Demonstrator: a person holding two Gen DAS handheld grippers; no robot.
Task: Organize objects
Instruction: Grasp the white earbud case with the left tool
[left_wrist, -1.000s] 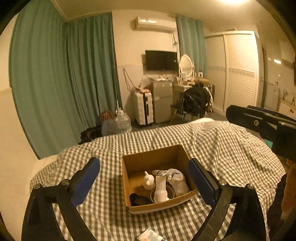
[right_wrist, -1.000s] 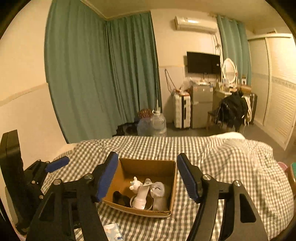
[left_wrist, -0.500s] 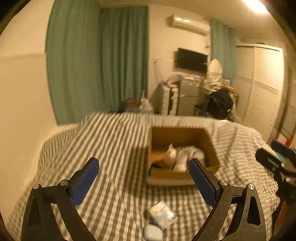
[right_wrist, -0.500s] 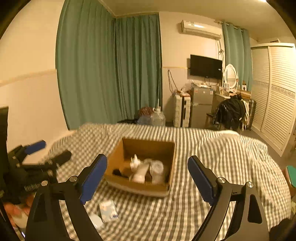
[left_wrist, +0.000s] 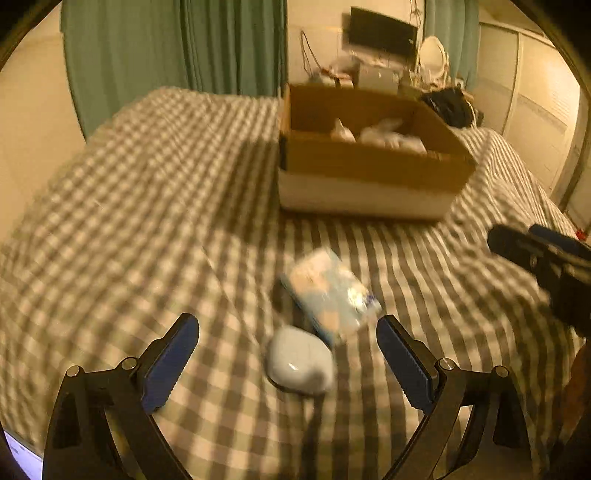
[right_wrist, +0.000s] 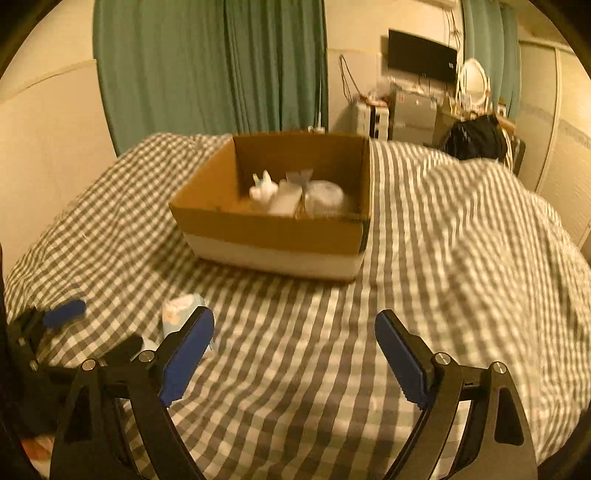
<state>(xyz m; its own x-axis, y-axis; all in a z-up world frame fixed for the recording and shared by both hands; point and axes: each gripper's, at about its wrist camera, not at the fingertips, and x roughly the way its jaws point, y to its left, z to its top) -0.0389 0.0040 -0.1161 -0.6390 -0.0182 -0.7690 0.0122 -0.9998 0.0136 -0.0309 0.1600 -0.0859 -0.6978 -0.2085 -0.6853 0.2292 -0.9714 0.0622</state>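
Note:
A cardboard box (left_wrist: 369, 162) with several white items inside stands on the checked bed cover; it also shows in the right wrist view (right_wrist: 273, 236). A pale blue tissue pack (left_wrist: 328, 291) and a small white rounded case (left_wrist: 299, 362) lie in front of the box. My left gripper (left_wrist: 288, 365) is open, low over the cover, with the white case between its fingers and untouched. My right gripper (right_wrist: 295, 354) is open and empty over bare cover; the tissue pack (right_wrist: 181, 306) lies beside its left finger. The left gripper (right_wrist: 66, 314) shows at the left edge there.
The checked bed cover (right_wrist: 461, 258) is rumpled on the right. Green curtains (right_wrist: 221, 66), a wall to the left, and a TV, suitcase and cluttered desk (right_wrist: 417, 107) stand beyond the bed. The right gripper's tip (left_wrist: 546, 254) shows at the right in the left wrist view.
Both grippers have dropped lower and pulled back from the box. The left one now frames the white case and tissue pack. Both stay open.

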